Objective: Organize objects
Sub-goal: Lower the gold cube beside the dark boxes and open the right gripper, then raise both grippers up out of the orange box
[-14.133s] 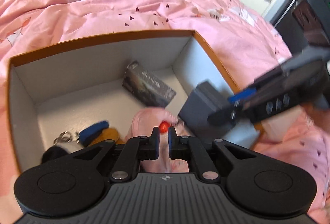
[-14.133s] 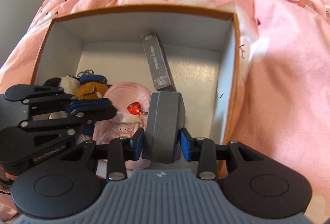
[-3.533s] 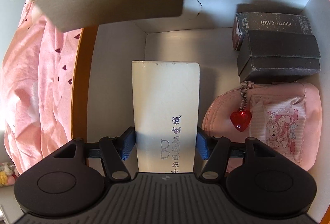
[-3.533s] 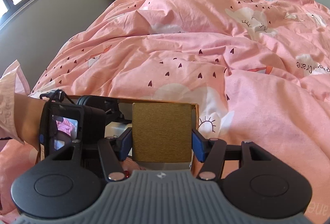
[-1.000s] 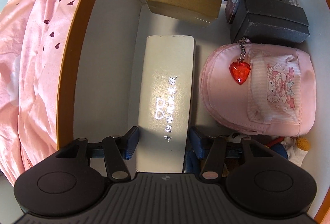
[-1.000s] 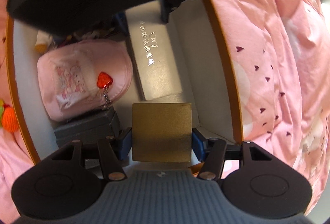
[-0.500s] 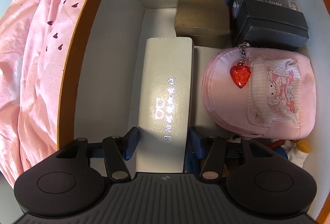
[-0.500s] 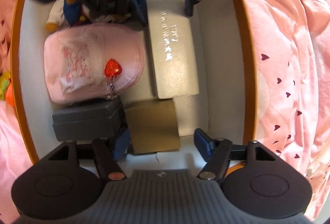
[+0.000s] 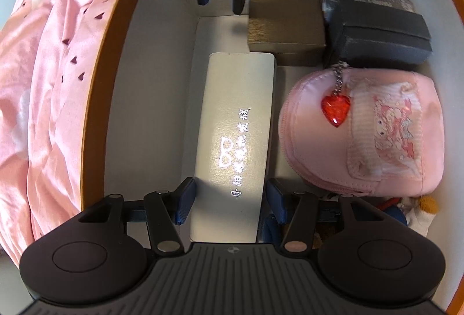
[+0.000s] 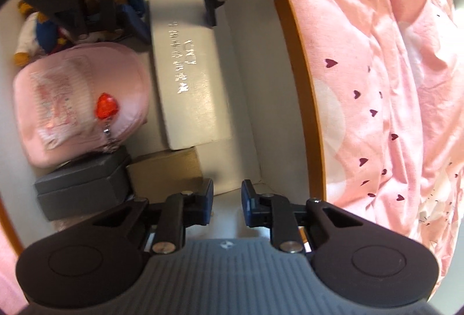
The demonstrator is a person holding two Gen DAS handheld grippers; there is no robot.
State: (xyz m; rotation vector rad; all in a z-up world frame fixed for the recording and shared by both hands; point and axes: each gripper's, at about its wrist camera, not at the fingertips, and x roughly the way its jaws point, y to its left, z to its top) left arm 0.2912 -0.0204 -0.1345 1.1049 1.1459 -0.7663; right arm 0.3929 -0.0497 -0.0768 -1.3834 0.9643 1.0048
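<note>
The white glasses case (image 9: 237, 123) is lying flat on the floor of the orange-rimmed cardboard box (image 9: 95, 88), lengthwise, with silver lettering glinting along its lid. The left gripper (image 9: 229, 199) is straddling its near end, blue fingers (image 9: 185, 199) standing just off each long side, so apart rather than clamped as far as the left wrist view shows. A bare strip of box floor is running between the case and the box's tall white wall, the widest free lane inside. On the case's other side the pink pouch (image 9: 362, 135) is sitting just beside it, a red heart charm (image 9: 335, 109) dangling on its chain. The brown box (image 9: 285, 22) is resting at the case's far end, touching the dark grey box (image 9: 380, 36) beside it. The right gripper (image 10: 227, 204) is hanging over the empty corner next to the brown box, its fingers closing on nothing. Plush keychains (image 10: 37, 27) are crowding the corner behind the pouch. A pink heart-print duvet (image 10: 391, 83) is surrounding the box.
</note>
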